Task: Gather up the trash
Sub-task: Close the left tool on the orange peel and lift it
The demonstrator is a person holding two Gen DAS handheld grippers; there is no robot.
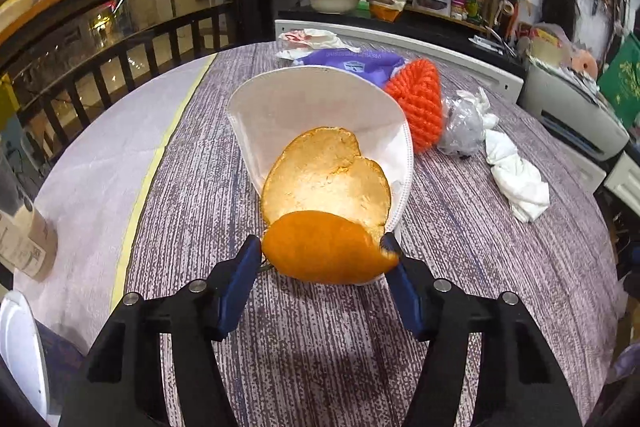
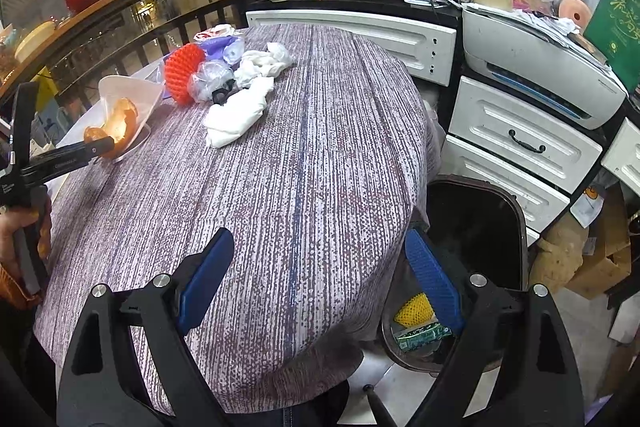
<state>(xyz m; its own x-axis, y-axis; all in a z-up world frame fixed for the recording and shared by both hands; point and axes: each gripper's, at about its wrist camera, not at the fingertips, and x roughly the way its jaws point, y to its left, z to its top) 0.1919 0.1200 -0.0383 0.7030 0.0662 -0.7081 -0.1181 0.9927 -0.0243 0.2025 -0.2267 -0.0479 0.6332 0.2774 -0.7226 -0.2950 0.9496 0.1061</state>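
My left gripper (image 1: 322, 253) is shut on an orange peel (image 1: 326, 199), gripping its near end; the peel leans against a white face mask (image 1: 316, 107) on the table. In the right wrist view the left gripper (image 2: 102, 145) holds the peel (image 2: 116, 127) by the mask (image 2: 132, 89) at the table's left. My right gripper (image 2: 320, 275) is open and empty above the table's near right edge. A trash bin (image 2: 480, 227) stands on the floor right of the table, holding a yellow foam net (image 2: 414, 311) and a green wrapper.
An orange foam net (image 1: 422, 105), purple bag (image 1: 348, 61), clear plastic wrap (image 1: 460, 125) and crumpled white tissues (image 1: 516, 179) lie on the purple tablecloth (image 2: 300, 167). White drawers (image 2: 520, 147) and a printer (image 2: 540, 75) stand right. A railing runs left.
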